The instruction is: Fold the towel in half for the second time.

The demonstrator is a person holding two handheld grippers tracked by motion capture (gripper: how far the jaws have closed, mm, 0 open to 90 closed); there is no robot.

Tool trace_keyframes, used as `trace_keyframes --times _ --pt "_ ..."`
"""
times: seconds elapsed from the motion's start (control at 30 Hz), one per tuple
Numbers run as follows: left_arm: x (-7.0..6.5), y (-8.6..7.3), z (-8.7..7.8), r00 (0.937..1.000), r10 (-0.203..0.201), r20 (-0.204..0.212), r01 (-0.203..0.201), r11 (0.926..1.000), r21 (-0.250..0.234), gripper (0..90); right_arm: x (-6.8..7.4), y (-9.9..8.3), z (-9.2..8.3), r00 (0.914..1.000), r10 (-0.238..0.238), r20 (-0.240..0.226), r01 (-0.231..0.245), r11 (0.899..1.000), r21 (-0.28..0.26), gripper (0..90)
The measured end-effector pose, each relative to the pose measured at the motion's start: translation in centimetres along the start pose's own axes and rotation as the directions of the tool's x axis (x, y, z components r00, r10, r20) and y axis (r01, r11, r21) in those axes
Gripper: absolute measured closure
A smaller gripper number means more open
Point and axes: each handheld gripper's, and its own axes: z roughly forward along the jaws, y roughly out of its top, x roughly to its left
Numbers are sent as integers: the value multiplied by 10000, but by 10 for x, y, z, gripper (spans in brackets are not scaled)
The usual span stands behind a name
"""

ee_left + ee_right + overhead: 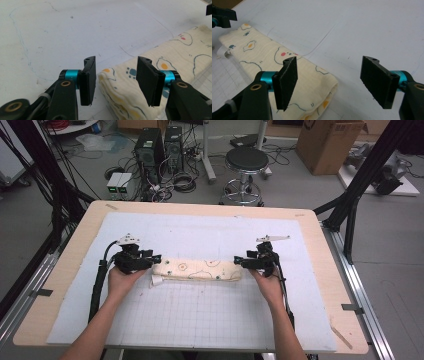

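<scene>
A folded cream cloth (200,269) printed with egg and paw shapes lies as a long strip across the middle of the white mat. My left gripper (156,258) is at its left end, my right gripper (239,261) at its right end, both held level and pointing inward. In the left gripper view the jaws (116,75) stand apart around the cloth's folded end (120,87), with a gap at the left pad. In the right gripper view the jaws (332,80) stand wide, with the cloth's end (312,75) between them and the right pad well off the cloth.
The white gridded mat (200,320) covers a wooden table (320,250). Faint pen lines mark the mat. Beyond the far edge stand a black stool (246,162), computer towers (150,147) with cables and a cardboard box (330,142). Black frame posts flank both sides.
</scene>
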Motion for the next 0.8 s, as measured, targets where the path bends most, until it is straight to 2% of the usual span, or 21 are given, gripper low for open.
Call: trace_keyframes --times 0.23,0.43,0.8 --pt "-5 2 -6 9996 200 174 -197 9997 -138 463 6 1 -3 9996 -191 185 191 9998 47 222" --pt "-7 1 -7 9981 542 296 -551 9980 306 429 7 1 -5 9997 -142 188 140 9998 127 200" --pt "-14 3 -17 9952 818 532 -825 9965 103 414 13 1 -11 9995 -275 180 273 9996 111 170"
